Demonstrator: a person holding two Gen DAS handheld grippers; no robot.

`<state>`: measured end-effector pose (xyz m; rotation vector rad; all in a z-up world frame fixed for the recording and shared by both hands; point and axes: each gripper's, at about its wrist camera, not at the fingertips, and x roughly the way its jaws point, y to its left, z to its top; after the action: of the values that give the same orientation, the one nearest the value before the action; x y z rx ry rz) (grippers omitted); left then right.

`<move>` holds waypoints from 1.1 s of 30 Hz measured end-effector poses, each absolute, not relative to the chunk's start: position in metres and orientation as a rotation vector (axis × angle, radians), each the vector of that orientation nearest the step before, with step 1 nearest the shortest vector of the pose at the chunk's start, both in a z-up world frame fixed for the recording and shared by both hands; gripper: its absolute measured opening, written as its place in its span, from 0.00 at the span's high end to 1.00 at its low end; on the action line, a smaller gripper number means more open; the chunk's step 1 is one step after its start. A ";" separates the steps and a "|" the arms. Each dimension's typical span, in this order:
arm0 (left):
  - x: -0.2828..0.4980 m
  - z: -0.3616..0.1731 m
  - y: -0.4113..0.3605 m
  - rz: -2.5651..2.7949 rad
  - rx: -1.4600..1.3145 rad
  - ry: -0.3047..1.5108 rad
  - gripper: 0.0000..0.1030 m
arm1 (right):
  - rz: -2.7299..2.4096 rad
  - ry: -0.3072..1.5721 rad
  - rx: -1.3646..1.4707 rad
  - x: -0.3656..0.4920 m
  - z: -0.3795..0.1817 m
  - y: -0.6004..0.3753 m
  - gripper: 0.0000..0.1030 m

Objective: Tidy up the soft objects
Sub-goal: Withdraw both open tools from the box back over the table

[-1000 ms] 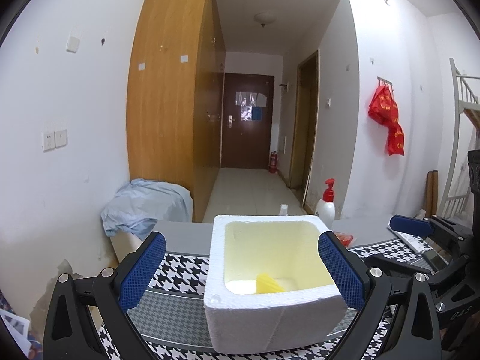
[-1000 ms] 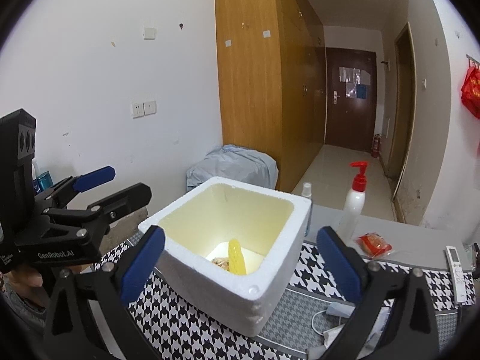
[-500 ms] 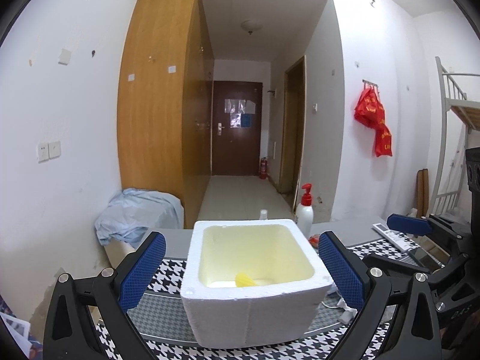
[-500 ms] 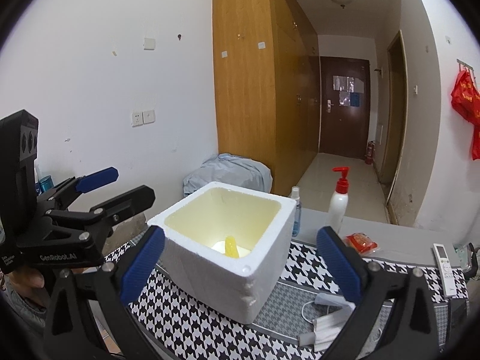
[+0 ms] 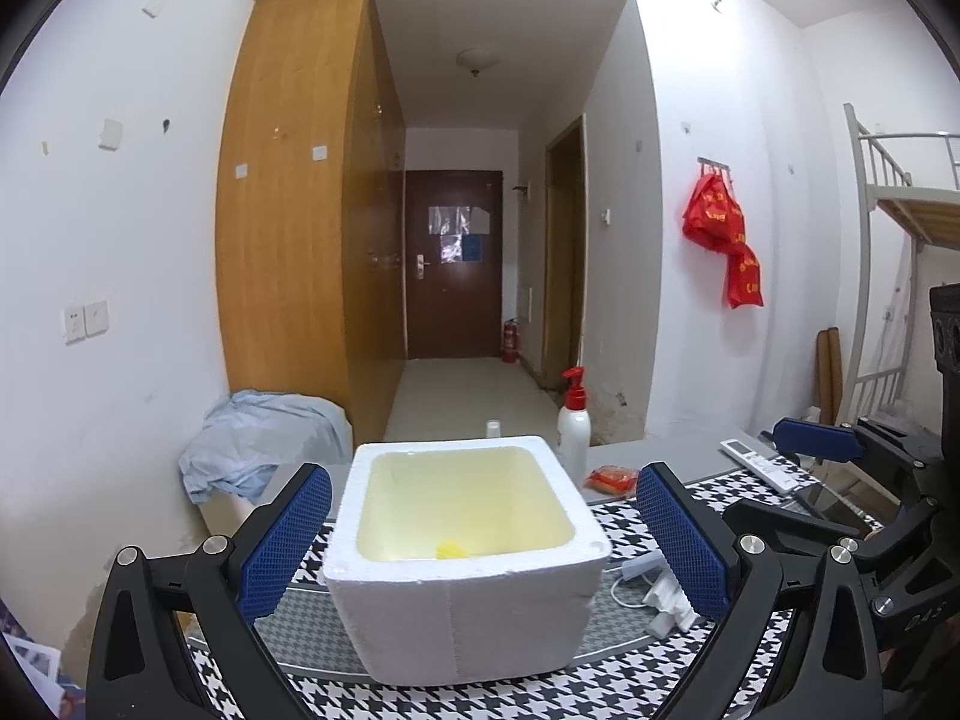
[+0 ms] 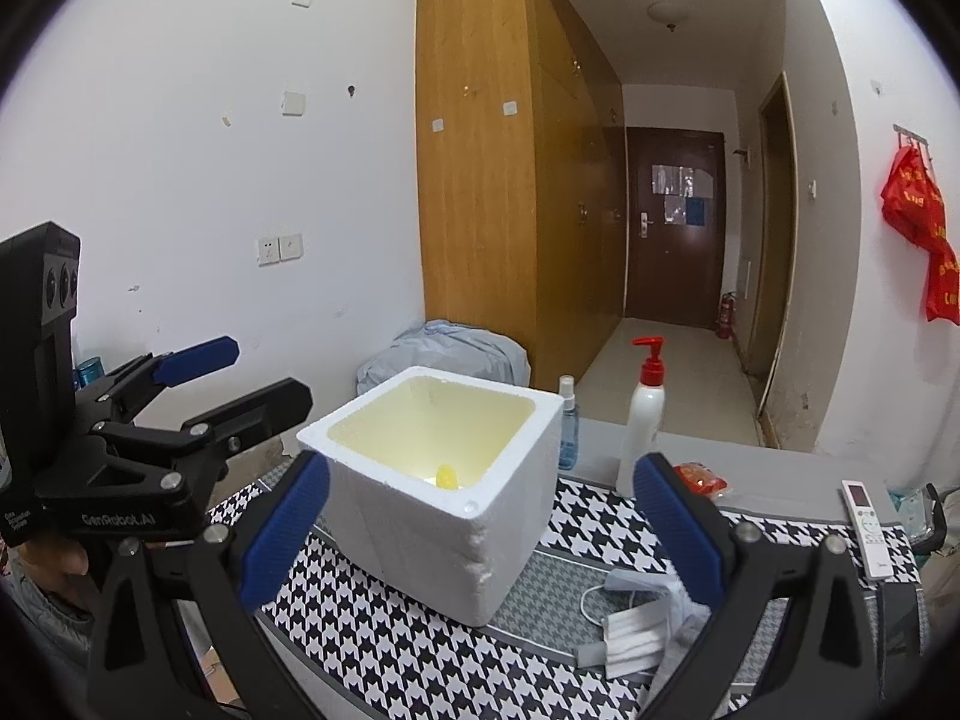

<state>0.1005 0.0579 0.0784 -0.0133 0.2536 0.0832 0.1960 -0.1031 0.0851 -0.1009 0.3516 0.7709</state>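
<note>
So both grippers, left [image 5: 480, 531] and right [image 6: 480, 531], are spread wide with nothing in them. Between them on the checkered mat [image 6: 396, 630] sits the foam box [image 5: 465, 564], a yellow thing [image 5: 451, 550] inside, and folded cloths [image 6: 636, 630] just beside it.

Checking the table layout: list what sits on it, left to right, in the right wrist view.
White foam box → small clear spray bottle → white pump bottle with red top → red packet → white remote control.

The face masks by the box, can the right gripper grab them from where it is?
Probably yes. The right gripper is open and empty, and the face masks lie uncovered on the cloth beside the foam box, nothing between.
</note>
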 end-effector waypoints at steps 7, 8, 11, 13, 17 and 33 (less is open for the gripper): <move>0.098 0.080 0.048 0.051 0.002 0.245 0.01 | 0.748 0.336 -0.092 0.188 0.083 -0.116 0.00; 0.098 0.080 0.047 0.047 0.003 0.246 0.01 | 0.743 0.335 -0.089 0.187 0.082 -0.118 0.00; 0.097 0.079 0.044 0.033 0.007 0.242 0.01 | 0.734 0.336 -0.077 0.185 0.081 -0.126 0.00; 0.098 0.078 0.042 0.021 0.003 0.243 0.01 | 0.732 0.336 -0.070 0.185 0.080 -0.131 0.00; 0.098 0.076 0.035 -0.002 0.000 0.242 0.01 | 0.706 0.341 -0.060 0.184 0.078 -0.142 0.00; 0.106 0.060 0.015 -0.070 0.008 0.272 0.01 | 0.639 0.360 -0.029 0.183 0.064 -0.170 0.00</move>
<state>0.1063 0.0145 0.0601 0.0077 0.2722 -0.0701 0.1828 -0.1698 0.0643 -0.0294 0.3596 0.6388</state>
